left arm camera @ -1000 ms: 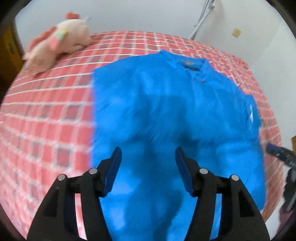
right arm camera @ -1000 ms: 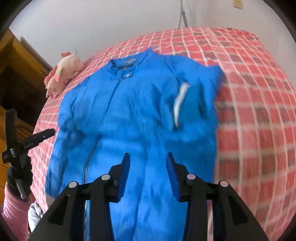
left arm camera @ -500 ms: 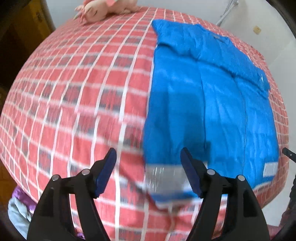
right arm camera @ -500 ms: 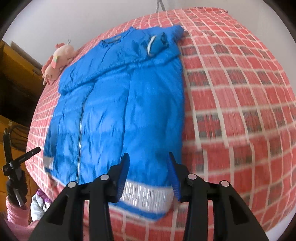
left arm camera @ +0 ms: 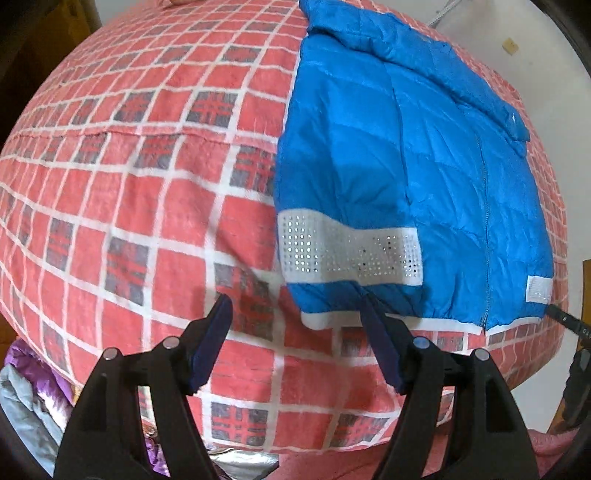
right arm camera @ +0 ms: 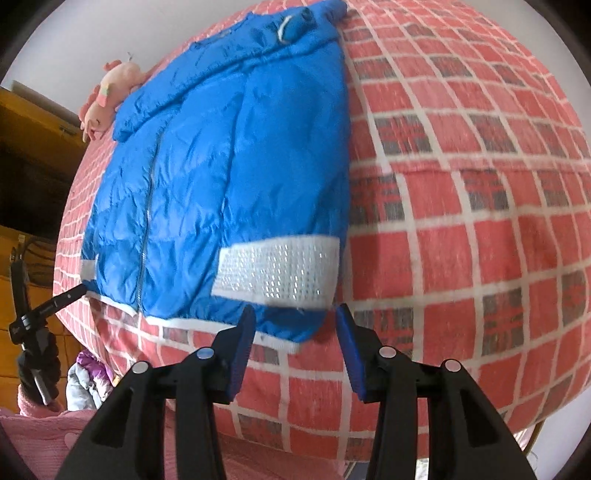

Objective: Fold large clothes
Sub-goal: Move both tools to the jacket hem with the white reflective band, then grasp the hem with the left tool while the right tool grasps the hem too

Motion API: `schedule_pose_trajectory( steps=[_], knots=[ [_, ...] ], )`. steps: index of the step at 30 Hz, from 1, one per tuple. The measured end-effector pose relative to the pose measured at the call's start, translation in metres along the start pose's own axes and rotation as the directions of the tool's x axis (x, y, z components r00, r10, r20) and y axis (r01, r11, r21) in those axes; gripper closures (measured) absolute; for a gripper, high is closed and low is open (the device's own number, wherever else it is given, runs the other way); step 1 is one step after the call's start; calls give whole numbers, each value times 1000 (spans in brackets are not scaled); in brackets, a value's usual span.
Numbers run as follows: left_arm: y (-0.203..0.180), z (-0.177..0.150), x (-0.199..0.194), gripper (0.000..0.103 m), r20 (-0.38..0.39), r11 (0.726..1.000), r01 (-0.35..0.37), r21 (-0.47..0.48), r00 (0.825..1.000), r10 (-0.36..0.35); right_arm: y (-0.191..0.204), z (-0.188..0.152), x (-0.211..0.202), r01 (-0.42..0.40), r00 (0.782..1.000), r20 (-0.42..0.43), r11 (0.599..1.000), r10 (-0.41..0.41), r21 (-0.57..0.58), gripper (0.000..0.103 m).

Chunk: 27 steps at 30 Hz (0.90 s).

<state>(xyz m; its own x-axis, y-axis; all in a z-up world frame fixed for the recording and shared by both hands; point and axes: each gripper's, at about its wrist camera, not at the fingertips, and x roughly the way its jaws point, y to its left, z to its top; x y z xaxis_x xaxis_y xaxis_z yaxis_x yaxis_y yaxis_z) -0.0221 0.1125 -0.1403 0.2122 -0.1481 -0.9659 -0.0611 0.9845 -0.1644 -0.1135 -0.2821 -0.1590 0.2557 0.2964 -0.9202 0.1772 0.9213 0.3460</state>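
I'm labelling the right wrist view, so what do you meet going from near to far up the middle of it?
Right gripper → white hem edge → white reflective band → blue puffer jacket body → folded sleeve with its white cuff stripe.

A pink plush toy (left arm camera: 176,2) was cut off by the top edge in the left wrist view. The other gripper (left arm camera: 565,320) showed only as a dark tip at the right edge. Crumpled purple and silver cloth (left arm camera: 29,380) lay half hidden below the bed (left arm camera: 129,221).
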Motion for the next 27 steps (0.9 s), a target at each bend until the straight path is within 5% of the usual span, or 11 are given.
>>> schedule_pose_trajectory(
  steps=[7, 12, 18, 24, 27],
  knots=[
    [3, 2, 12, 36, -18, 996, 90, -26, 996, -90, -2, -6, 11, -27, 999, -18, 1000, 27, 12, 57],
    [4, 4, 17, 66, -40, 980, 193, -52, 980, -196, -8, -6, 14, -44, 999, -19, 999, 44, 29, 57],
    [-11, 5, 11, 80, -22, 983, 183, -20, 983, -183, -13, -4, 18, -52, 998, -16, 998, 53, 44, 57],
    [-15, 8, 12, 82, -26, 982, 188, -3, 982, -188, -20, -1, 20, -86, 996, -21, 994, 88, 71, 57],
    [-12, 9, 21, 73, -46, 982, 190, -14, 981, -191, -16, -2, 22, -92, 995, -27, 994, 94, 52, 57]
  ],
)
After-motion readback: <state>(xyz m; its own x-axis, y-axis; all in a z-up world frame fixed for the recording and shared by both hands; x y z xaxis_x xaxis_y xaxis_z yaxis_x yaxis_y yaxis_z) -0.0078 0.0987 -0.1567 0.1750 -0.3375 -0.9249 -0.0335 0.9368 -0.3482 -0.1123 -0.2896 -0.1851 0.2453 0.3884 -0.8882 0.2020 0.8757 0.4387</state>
